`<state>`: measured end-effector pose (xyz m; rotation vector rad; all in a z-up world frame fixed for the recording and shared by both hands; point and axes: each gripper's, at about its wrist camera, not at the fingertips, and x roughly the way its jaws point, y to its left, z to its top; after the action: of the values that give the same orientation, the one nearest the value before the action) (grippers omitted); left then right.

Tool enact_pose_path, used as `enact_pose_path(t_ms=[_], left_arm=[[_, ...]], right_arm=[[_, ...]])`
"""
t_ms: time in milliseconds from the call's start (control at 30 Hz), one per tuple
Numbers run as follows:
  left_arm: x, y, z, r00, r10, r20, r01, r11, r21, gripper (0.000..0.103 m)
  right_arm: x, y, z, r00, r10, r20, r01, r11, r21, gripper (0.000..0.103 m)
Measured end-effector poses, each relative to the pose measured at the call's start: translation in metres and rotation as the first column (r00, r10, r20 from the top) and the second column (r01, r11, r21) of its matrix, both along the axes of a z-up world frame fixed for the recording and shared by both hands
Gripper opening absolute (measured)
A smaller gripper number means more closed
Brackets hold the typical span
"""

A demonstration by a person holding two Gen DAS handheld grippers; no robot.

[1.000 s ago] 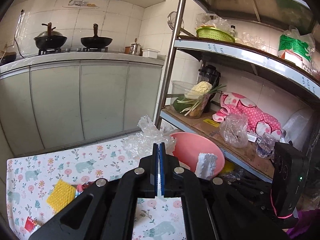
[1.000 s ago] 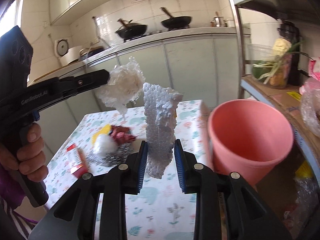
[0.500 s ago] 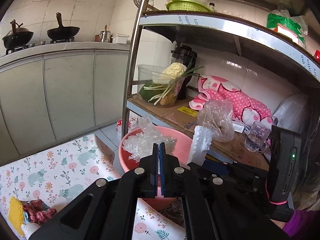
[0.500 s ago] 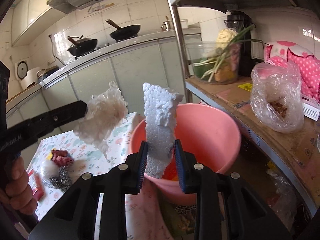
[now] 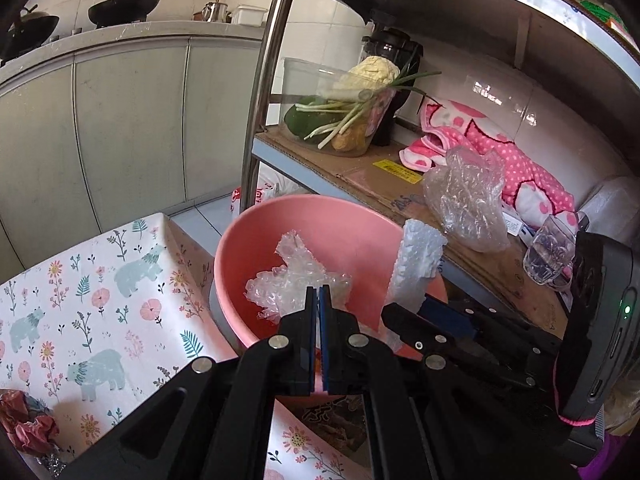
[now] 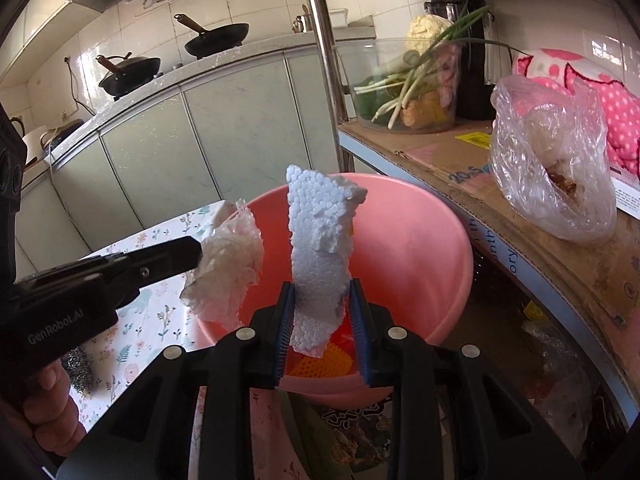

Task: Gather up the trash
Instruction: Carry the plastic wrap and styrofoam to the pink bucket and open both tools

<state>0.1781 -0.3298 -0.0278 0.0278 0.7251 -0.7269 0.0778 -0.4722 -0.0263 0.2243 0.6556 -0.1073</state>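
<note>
While one crumpled plastic wrap (image 5: 294, 282) hangs pinched in the left gripper (image 5: 319, 300) and one styrofoam chunk (image 6: 322, 258) stands clamped upright in the right gripper (image 6: 320, 322), both are held over one pink bin (image 6: 416, 248). Beside it stand a floral tablecloth (image 5: 92, 292) and a shelf (image 5: 384, 176); two woks (image 6: 216, 38) sit behind.

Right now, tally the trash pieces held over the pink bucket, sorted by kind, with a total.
Crumpled clear plastic wrap, in the left hand-held gripper: 1
White foam chunk, in the right hand-held gripper: 1
Total held over the pink bucket: 2
</note>
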Motion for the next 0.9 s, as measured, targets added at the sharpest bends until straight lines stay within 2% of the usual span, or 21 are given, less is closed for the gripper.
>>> enact_pose_path(t_ms=[267, 367, 467, 533, 600, 900], left_arm=[[0.002, -0.003, -0.012, 1.0, 0.001, -0.017, -0.001, 1.0, 0.018, 0.002], [0.003, -0.002, -0.014, 0.999, 0.009, -0.052, -0.008, 1.0, 0.015, 0.004], [0.003, -0.002, -0.015, 0.997, 0.02, -0.069, -0.018, 1.0, 0.026, 0.012], [0.003, -0.001, -0.014, 0.997, 0.023, -0.069, -0.022, 1.0, 0.023, 0.02], [0.001, 0.0, -0.013, 0.997, 0.023, -0.068, -0.022, 1.0, 0.018, 0.023], [-0.014, 0.004, 0.005, 1.0, 0.012, -0.024, -0.012, 1.0, 0.004, 0.024]], right_arm=[[0.006, -0.004, -0.01, 0.998, -0.018, -0.055, 0.019, 1.0, 0.007, 0.029], [0.006, -0.006, -0.013, 0.997, -0.026, -0.075, 0.028, 0.999, 0.018, 0.031], [0.005, -0.007, -0.014, 0.997, -0.029, -0.077, 0.031, 0.999, 0.025, 0.036], [0.004, -0.007, -0.014, 0.997, -0.029, -0.076, 0.031, 0.999, 0.024, 0.037], [0.003, -0.007, -0.013, 0.997, -0.028, -0.077, 0.03, 0.999, 0.023, 0.038], [-0.01, -0.006, -0.001, 0.998, -0.026, -0.049, 0.028, 0.999, 0.029, 0.038]])
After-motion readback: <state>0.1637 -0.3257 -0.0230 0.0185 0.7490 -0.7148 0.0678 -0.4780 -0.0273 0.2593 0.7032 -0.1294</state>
